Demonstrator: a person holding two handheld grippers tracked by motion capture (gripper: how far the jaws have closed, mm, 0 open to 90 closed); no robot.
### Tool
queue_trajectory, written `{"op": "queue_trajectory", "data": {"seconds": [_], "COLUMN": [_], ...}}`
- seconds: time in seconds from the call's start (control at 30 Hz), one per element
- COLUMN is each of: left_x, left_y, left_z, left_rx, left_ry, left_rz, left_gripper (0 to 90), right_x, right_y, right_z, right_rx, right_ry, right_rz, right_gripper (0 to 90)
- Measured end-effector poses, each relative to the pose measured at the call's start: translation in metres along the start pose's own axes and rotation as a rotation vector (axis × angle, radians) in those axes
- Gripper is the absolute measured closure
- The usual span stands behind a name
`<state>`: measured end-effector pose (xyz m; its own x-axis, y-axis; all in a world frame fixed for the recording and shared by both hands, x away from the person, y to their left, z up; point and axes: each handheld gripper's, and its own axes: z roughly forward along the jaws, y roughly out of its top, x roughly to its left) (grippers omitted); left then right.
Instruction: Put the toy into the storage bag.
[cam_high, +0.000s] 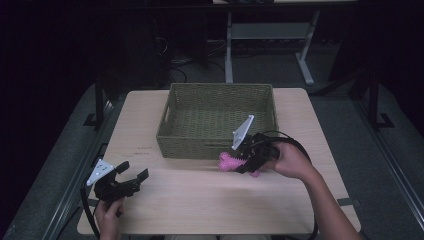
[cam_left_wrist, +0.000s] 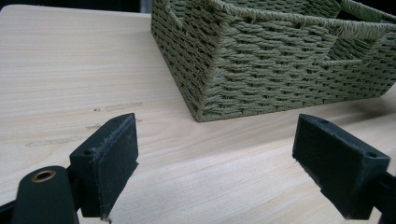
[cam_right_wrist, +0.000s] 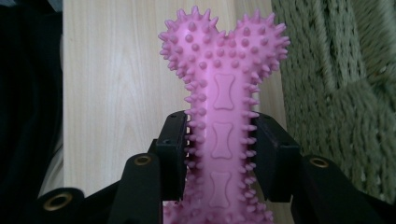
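2 grippers are in your hands at the wooden table (cam_high: 200, 200), and only 1 of them carries anything. Your right gripper (cam_high: 239, 162) is clamped on a pink spiked bone toy (cam_high: 229, 161): in the right gripper view its 2 black pads (cam_right_wrist: 173, 154) press the shaft of the toy (cam_right_wrist: 223, 116) from either side, with the knobbed end standing up beyond the pads and the other end down between the arms of the claw. In the high view the toy sits just in front of the near wall of the green woven basket (cam_high: 185, 142), close to that wall's right part, and is held clear of the tabletop; the knobbed end points toward your left. The grey 3-cornered plate (cam_high: 244, 131) on that gripper overlaps the basket's near right corner in the high view.

Your left gripper (cam_high: 136, 176) is near the table's front left corner, well apart from the toy. Its jaws are spread wide with nothing between them; in the left gripper view the 2 pads (cam_left_wrist: 112, 158) frame bare tabletop (cam_left_wrist: 70, 70), and the basket's near corner (cam_left_wrist: 261, 60) lies beyond them. The basket stands at the middle of the table's far half.
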<state>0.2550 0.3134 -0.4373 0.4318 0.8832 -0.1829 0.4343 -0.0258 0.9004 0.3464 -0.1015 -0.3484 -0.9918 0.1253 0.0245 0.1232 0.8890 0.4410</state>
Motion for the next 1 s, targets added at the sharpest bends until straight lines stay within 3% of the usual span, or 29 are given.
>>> {"op": "queue_trajectory", "data": {"seconds": [0.47,1.0], "left_x": [0.0,0.0], "left_y": [0.0,0.0], "left_z": [0.0,-0.001], "left_rx": [-0.002,-0.004], "left_ry": [-0.006,-0.004], "left_rz": [0.008,0.009], "left_gripper": [13.8,13.9], "right_x": [-0.012,-0.032], "right_y": [0.018,0.032], "right_z": [-0.018,-0.039], "right_rx": [-0.007,-0.016], "right_ry": [0.0,-0.006], "right_rz": [-0.023,-0.008], "right_gripper": [58.1,58.1]}}
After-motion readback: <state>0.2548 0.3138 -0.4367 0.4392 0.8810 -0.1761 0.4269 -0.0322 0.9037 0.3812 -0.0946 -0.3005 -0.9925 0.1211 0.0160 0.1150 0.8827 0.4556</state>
